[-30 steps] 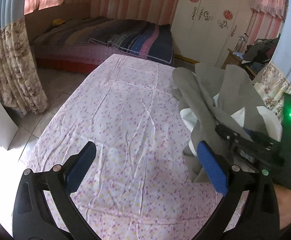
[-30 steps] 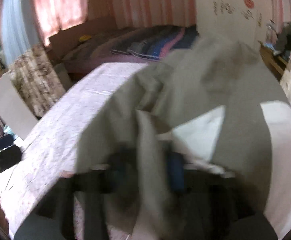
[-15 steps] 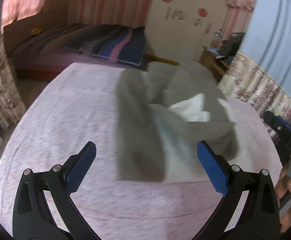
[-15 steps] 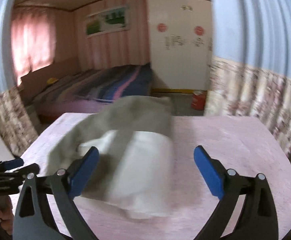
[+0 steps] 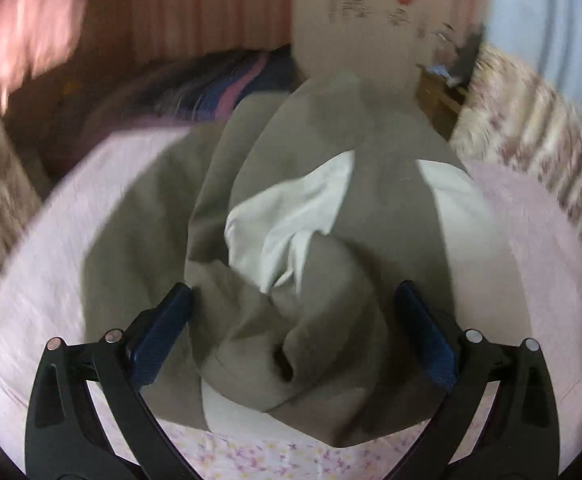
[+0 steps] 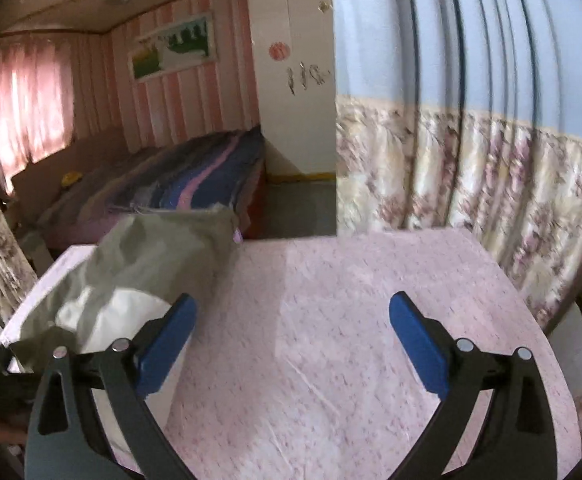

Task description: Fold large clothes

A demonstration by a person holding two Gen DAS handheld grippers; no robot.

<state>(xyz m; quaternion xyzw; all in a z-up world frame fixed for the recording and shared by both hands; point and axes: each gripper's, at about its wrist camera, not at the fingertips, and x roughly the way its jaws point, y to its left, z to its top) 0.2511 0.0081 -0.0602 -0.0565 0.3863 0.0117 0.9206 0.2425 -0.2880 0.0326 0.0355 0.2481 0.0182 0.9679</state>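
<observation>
We see the grey garment [image 5: 331, 264] lying in a loose, crumpled heap on the pink flowered sheet [image 5: 531, 264] that covers the work surface; its white lining [image 5: 287, 216] shows in the middle of the heap and again as a strip along the right side; the cloth is bunched into folds rather than spread flat, and the left wrist view is blurred, so we cannot make out a collar or sleeves.

Our left gripper [image 5: 291, 336] hangs over the near end of the heap, pointing down at it; its jaws stand wide apart with the bunched grey cloth lying between and below them; the blue pad of the left finger [image 5: 163, 336] sits just beside a fold, and we cannot tell whether it touches; nothing is pinched.

Our right gripper [image 6: 291, 344] is off to the side, over a bare stretch of the sheet; its jaws are spread wide and empty, having just been opening; the garment lies to the left in that view, partly behind the left finger [image 6: 167, 340], well clear of the right finger.

Beyond the surface we see a bed with a striped blanket [image 6: 195, 176], a white wardrobe [image 6: 291, 80] with round pink stickers, a pink curtained window [image 6: 27, 104], and a blue curtain with a flowered lower band [image 6: 471, 128] close on the right.
</observation>
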